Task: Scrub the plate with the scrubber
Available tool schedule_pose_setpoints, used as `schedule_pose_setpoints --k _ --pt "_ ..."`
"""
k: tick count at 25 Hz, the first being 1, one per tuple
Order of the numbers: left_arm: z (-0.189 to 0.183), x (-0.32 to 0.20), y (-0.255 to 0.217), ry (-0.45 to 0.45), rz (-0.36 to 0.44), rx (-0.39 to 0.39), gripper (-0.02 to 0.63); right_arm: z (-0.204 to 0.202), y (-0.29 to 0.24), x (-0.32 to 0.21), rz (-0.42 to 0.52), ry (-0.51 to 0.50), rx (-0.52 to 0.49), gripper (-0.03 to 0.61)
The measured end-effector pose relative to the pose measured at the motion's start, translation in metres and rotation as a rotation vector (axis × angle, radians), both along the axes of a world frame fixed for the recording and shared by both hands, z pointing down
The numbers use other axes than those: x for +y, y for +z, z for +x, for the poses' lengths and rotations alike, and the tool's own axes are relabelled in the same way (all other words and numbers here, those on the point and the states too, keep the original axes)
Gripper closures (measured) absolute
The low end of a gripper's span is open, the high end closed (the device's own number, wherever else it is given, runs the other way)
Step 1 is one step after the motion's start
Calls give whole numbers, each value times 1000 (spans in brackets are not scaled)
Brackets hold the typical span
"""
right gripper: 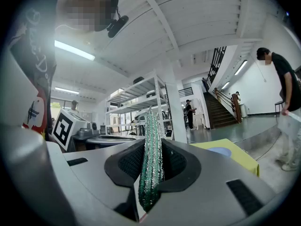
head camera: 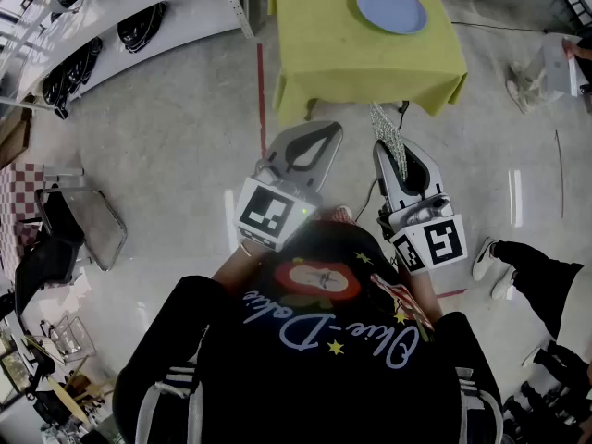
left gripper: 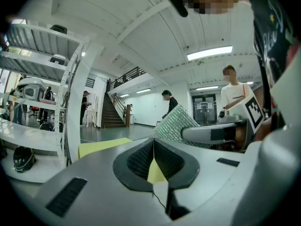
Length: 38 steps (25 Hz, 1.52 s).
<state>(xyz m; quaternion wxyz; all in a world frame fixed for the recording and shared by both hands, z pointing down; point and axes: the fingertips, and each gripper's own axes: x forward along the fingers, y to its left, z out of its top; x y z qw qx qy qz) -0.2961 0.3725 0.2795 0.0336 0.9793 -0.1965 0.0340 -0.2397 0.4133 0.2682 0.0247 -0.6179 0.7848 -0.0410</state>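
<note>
Left gripper [left gripper: 153,144]: jaws pressed together, nothing between.
Right gripper [right gripper: 151,146]: clamped on the sparkly green scrubber [right gripper: 153,119], edge upright.
Plate [head camera: 391,8]: blue, flat on the yellow table [head camera: 319,54], well beyond both grippers.

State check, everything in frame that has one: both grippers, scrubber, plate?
left gripper: shut, nothing between its jaws
right gripper: shut on the scrubber
scrubber: clamped edge-on, sticking out past the jaws
plate: flat on the yellow-covered table, nothing on it, apart from both grippers
</note>
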Motion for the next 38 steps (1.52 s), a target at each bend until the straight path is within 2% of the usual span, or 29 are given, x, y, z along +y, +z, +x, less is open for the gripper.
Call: schedule_pose_setpoints --k 9,15,26,33,38 --pt "8 -3 5 -16 -5 -7 611 18 3 1 15 19 -32 518" --pt "17 0 10 -37 -26 -18 611 42 3 7 20 42 -50 518" --pt "45 12 14 -53 -15 -57 611 84 1 24 31 59 -70 518" --pt "80 4 17 -12 -40 -59 609 121 6 19 17 100 -89 518" --pt "101 -27 25 11 -34 -56 609 136 14 -8 8 116 -76 518"
